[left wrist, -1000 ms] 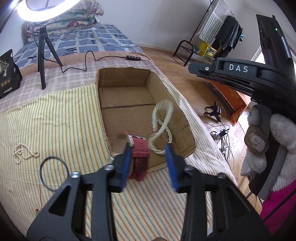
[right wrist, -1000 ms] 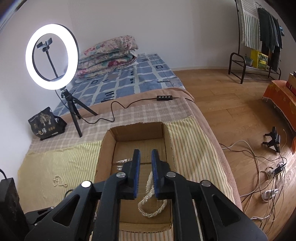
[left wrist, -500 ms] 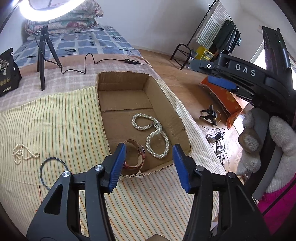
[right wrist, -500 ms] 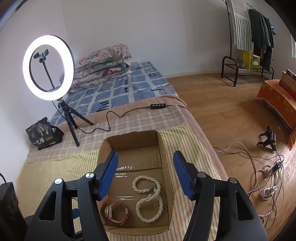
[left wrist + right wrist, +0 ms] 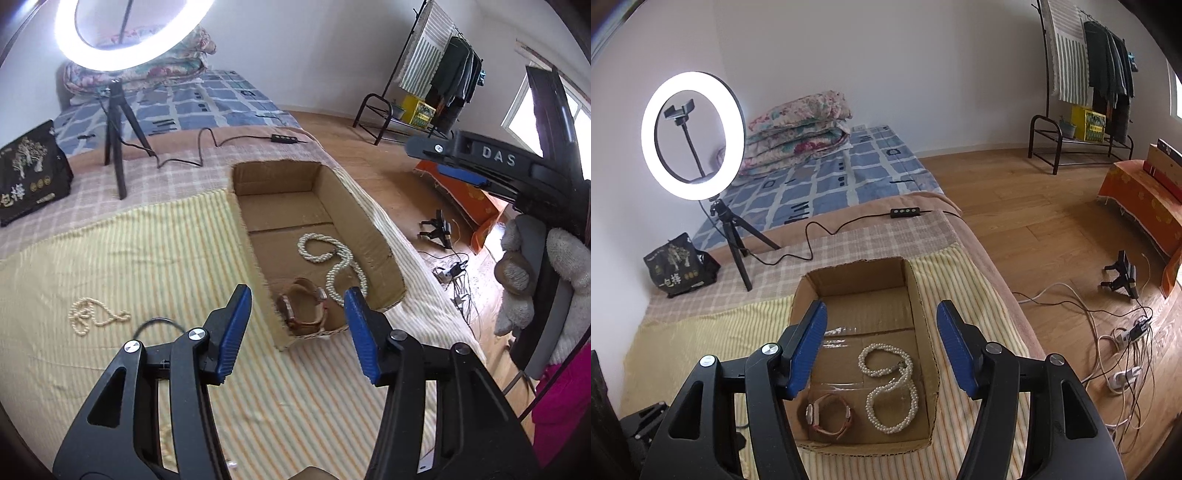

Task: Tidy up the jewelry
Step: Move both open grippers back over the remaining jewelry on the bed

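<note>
Left claw (image 5: pixel 297 328) angled downward over the striped bed cover (image 5: pixel 110 258), blue pads spread apart and gripping nothing, tips framing the near corner of the cardboard box (image 5: pixel 369 225). Right claw (image 5: pixel 881 345) pitched down above the same box (image 5: pixel 923 306), likewise parted wide and empty, pads well clear of the contents below. Seen from the left wrist, gloved right hand (image 5: pixel 532 273) wrapped round the black handle at the right edge, with a pink sleeve (image 5: pixel 565 398) beneath it. Inside the box, flat on the bottom: 1 pearl necklace (image 5: pixel 890 387) looped in a figure 8, and just beside it, nearer the left wall, 1 pink-strapped watch (image 5: pixel 829 415). Outside the box, on the bed cover: 1 thin pearl strand (image 5: pixel 96 316) and 1 dark wire hoop (image 5: pixel 159 325), partly hidden behind the left finger.
</note>
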Demonstrator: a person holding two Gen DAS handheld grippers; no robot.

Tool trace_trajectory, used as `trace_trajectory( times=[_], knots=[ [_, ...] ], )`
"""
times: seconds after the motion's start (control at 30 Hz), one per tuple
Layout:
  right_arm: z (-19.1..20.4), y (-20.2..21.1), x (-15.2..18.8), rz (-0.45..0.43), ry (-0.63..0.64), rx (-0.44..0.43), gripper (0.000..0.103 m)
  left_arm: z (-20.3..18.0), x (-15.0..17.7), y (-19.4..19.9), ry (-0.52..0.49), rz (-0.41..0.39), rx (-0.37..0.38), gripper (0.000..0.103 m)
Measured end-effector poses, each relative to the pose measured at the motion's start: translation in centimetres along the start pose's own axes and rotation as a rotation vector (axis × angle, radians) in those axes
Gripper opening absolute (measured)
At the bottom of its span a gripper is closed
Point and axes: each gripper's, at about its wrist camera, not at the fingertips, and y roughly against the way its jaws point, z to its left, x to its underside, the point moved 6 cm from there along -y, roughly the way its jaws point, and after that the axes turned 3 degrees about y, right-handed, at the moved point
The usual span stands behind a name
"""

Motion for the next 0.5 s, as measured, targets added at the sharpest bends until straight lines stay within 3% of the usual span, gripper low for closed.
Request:
trace_trajectory(
  times=[0.2,0.33,0.4,0.5],
  knots=[
    [1.6,2.2,1.0,-0.035,0.02,-0.016,0.07,4.2,-0.2,4.3,0.0,-0.079,-0.057,0.053],
    [3.7,3.4,1.9,-0.055,0.096,-0.032,0.073,7.6,0.1,6.8,0.027,-0.093,-0.087,0.053],
    [4.8,3.9,2.4,-0.065,0.138,-0.045,0.082,9.2,0.4,8.0,0.041,-0.093,-0.103,0.053],
    [7.0,4.6,3.5,-0.084,0.21,-0.065,0.082,11.5,1.2,9.4,0.047,-0.094,-0.142,0.053]
  ],
)
